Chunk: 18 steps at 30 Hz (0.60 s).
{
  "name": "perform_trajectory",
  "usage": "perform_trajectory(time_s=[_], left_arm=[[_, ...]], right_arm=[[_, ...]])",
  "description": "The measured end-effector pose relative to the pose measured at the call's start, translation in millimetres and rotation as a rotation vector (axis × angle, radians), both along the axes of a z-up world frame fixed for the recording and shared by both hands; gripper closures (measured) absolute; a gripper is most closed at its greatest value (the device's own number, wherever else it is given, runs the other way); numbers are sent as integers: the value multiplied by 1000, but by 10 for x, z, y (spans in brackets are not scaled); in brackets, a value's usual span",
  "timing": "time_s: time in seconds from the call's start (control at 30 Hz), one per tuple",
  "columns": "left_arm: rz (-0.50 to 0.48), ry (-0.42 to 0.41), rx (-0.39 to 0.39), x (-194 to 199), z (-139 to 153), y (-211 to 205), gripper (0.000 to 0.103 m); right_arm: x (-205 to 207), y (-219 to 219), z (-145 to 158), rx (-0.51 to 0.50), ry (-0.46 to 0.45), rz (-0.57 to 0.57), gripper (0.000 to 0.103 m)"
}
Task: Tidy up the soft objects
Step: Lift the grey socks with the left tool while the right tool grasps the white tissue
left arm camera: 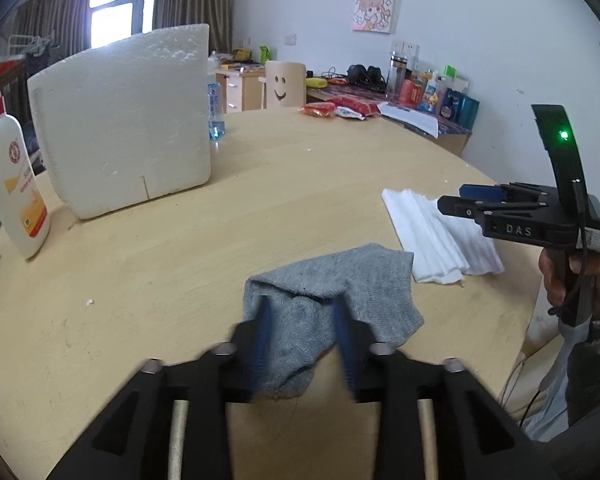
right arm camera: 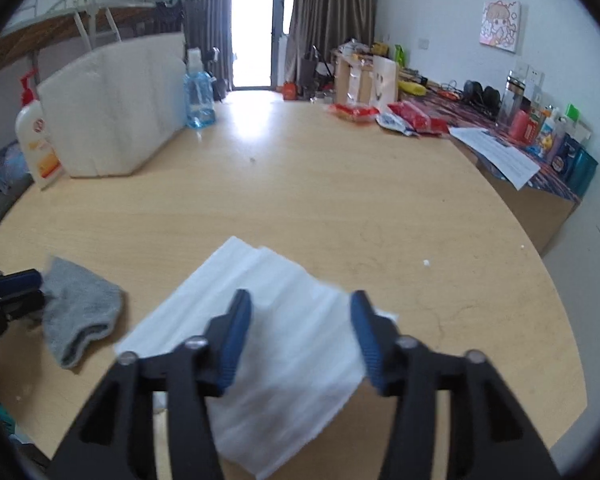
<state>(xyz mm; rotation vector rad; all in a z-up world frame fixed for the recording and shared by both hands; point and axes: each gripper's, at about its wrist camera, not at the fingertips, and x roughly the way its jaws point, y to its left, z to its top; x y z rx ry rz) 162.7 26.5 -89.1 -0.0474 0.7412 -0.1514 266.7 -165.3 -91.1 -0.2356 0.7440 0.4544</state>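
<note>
Both cameras ride low over the round wooden table [left arm camera: 308,184], tilted down along their own fingers and facing the white foam box [left arm camera: 124,120] at the far side. The left wrist view sits close above the grey sock [left arm camera: 340,288]; the right wrist view sits close above the white foam sheet [right arm camera: 284,332]. Each view shows sock, sheet, box and the other gripper's side.

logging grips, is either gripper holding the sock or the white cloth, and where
Nothing is held: left gripper open over the grey sock, right gripper open over the white cloth.

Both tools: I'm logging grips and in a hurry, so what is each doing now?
Left tool: open, jaws either side of the grey sock, not pinching.
Right tool: open over the white cloth.
</note>
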Motion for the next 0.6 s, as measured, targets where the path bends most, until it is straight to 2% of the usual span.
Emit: perform_trajectory(time_s=[0.03, 0.1, 0.17, 0.33, 0.4, 0.6], left_arm=[[8, -9, 0, -7, 22, -3, 42], [20, -28, -3, -36, 59, 8, 38], [22, -47, -21, -45, 107, 1, 28], [42, -5, -87, 103, 87, -126, 28], [58, -15, -62, 136, 82, -222, 28], [129, 28, -4, 257, -15, -300, 28]], right_arm=[[-22, 0, 22, 5, -7, 3, 45], [-66, -13, 71, 26, -23, 3, 44], [-105, -15, 94, 44, -21, 12, 43], [-155, 14, 57, 70, -8, 29, 42], [-162, -5, 44, 79, -3, 20, 41], [-222, -13, -27, 87, 20, 13, 38]])
